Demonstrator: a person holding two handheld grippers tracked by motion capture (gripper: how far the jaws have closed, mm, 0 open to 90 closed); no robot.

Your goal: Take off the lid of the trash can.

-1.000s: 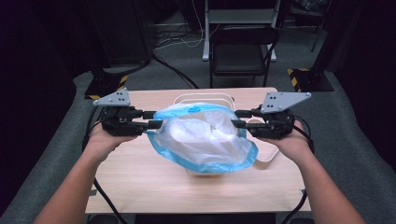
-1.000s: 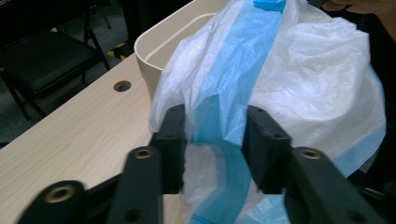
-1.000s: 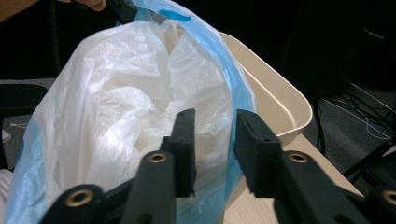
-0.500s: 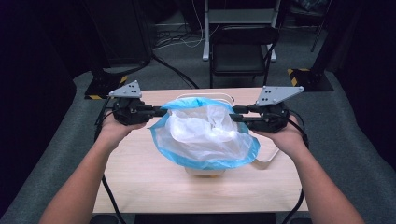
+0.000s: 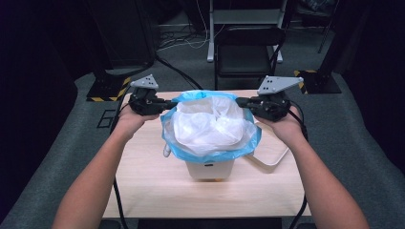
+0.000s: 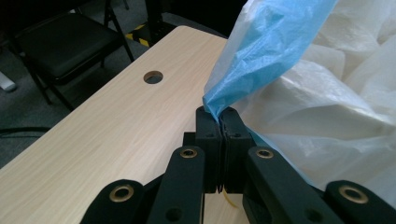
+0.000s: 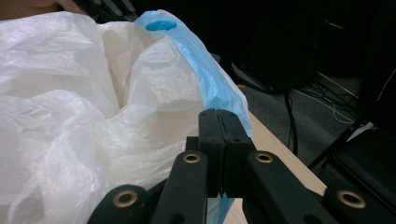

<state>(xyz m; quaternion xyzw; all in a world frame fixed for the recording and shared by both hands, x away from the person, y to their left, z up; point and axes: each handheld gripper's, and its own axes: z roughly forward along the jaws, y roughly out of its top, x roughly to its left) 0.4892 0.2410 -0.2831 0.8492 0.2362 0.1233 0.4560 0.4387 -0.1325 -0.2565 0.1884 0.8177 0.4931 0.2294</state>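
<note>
both jaws clamped: left gripper pinches the bag rim at 9 o'clock, right gripper at 3, over the white bin. pulling unevenly would probably tear the thin film.

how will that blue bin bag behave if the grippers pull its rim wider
The blue bin bag looks thin and floppy: it crumples and sags between left gripper and right gripper. Probably very light. Pinched bunched at both edges, it may stretch or tear.

Blue-rimmed white plastic bag stretched open over a white bin.
</note>
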